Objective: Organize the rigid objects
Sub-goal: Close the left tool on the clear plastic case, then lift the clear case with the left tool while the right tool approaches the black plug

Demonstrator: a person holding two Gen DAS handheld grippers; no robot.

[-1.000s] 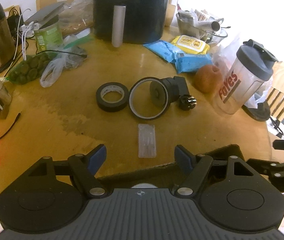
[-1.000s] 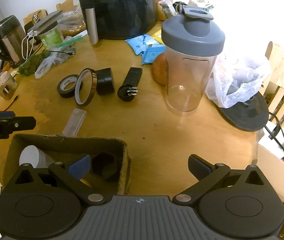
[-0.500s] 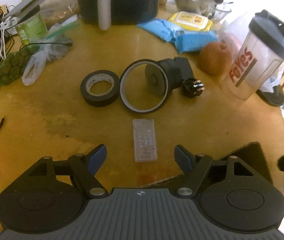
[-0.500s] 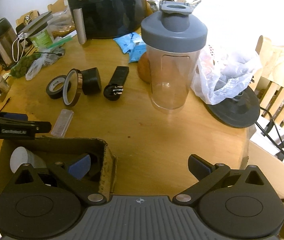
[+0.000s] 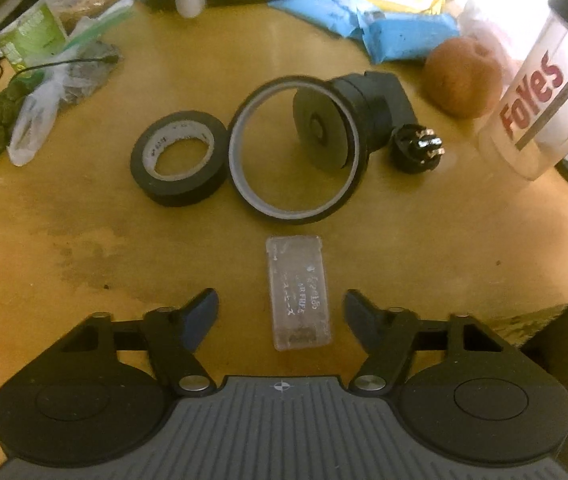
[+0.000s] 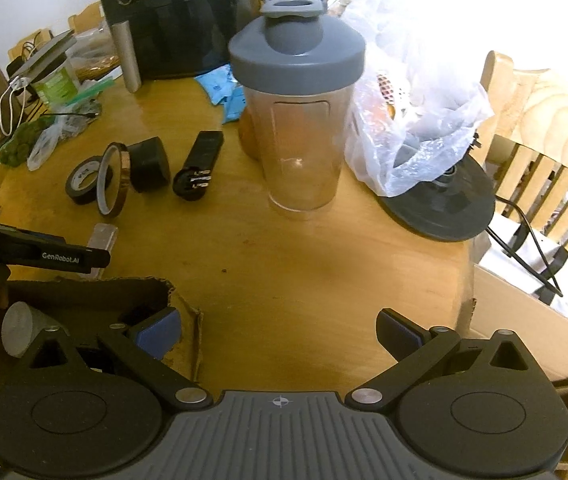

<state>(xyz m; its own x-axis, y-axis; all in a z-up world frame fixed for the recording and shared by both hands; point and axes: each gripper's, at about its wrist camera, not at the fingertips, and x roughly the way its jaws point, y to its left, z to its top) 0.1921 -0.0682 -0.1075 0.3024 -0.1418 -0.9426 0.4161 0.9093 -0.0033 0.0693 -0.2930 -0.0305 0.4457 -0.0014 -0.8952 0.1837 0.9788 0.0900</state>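
Clear plastic case (image 5: 299, 292) flat on surface (image 5: 84, 240), between wide-spread left tongs (image 5: 280, 312), untouched. Right tongs (image 6: 279, 330) wide, empty; only right view shows cardboard box (image 6: 180, 312) interior.

We see a small clear plastic case (image 5: 299, 292) lying flat between our left fingers (image 5: 200, 312), its long side pointing ahead. Beyond it a black tape roll (image 5: 180, 158) lies flat, touching a thin wide ring of tape (image 5: 295, 152) that leans tilted on a black cylinder (image 5: 359, 108). A black plug (image 5: 417, 148) lies just right of that.
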